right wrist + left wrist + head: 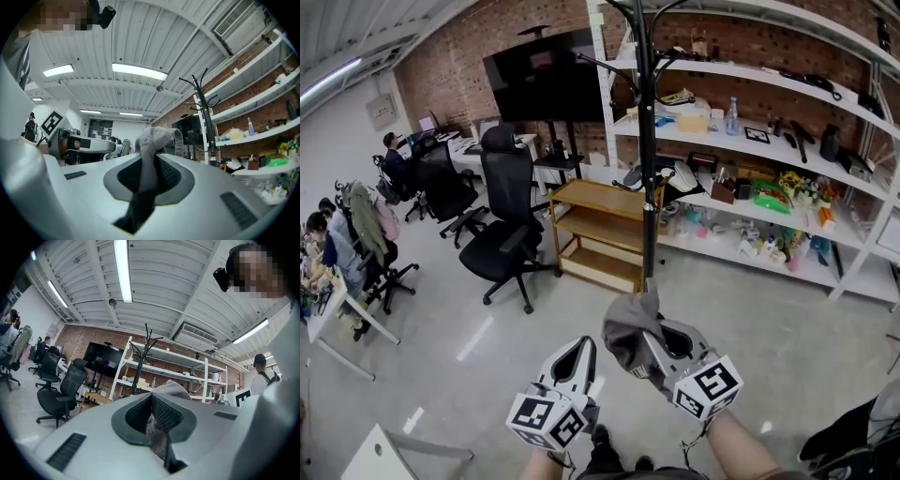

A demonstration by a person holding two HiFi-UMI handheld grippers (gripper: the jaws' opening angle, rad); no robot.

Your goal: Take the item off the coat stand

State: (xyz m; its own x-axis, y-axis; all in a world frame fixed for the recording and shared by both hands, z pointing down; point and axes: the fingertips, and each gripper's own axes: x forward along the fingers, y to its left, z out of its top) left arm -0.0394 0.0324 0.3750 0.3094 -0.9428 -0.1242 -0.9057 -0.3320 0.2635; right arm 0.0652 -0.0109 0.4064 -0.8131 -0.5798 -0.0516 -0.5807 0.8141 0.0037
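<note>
With the right gripper (652, 345) pinching the grey cloth item (623, 330) clear of the coat stand (648, 187) (left gripper (583, 345) pressed together, empty), 1 firm grip should carry it away.

No readable text, labels or numbers

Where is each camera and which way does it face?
Head view: on the person's head, facing forward and steeply down; shows forearms, left gripper and right gripper, crumpled grey fabric item.
Left gripper view: on the left gripper, tilted up toward white metal shelving; own jaws on the fabric.
Right gripper view: on the right gripper, tilted up toward the ceiling; own jaws pinch the fabric.
Shared: all show the tall black metal coat stand and the fabric.
</note>
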